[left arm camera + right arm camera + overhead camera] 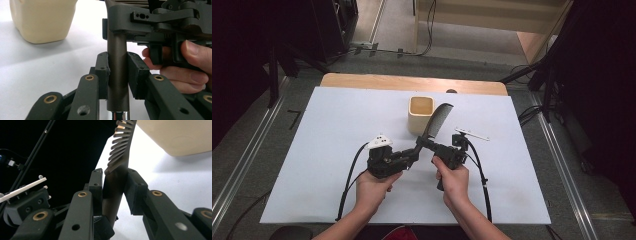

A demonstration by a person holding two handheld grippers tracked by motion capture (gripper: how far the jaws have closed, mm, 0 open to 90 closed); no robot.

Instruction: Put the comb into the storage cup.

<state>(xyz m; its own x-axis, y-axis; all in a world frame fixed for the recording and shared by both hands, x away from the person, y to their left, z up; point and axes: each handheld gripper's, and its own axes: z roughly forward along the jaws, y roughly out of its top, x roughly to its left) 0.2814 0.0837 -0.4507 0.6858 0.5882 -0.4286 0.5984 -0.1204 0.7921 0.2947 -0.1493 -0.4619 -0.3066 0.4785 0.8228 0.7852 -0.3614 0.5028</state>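
Step in hand, by my reading: a hand-over of the comb (435,122) between the two grippers, or a joint carry toward the cup (420,114).

Left gripper (411,156), near middle of the surface (312,150): fingers (102,72) narrow, clamped on the comb's round handle; in the left gripper view the handle stands upright between the pads, touching both, its metal end poking out below.

Right gripper (426,142), just beyond: fingers (96,187) narrow as well, gripping the comb where handle meets teeth. Pads touch both flat sides; the teeth rise clear above them.

So both grippers hold one comb, lifted off the surface, blade tilted up and away toward the far edge, its tip level with the cup's rim.

Cup: cream, square, open-topped, upright, nearer the far edge, just left of the comb blade.

Next move, as judged: one gripper must release before the other can swing the comb over the cup's opening and lower it in. Release should be slow; the comb may pivot in a single grip.
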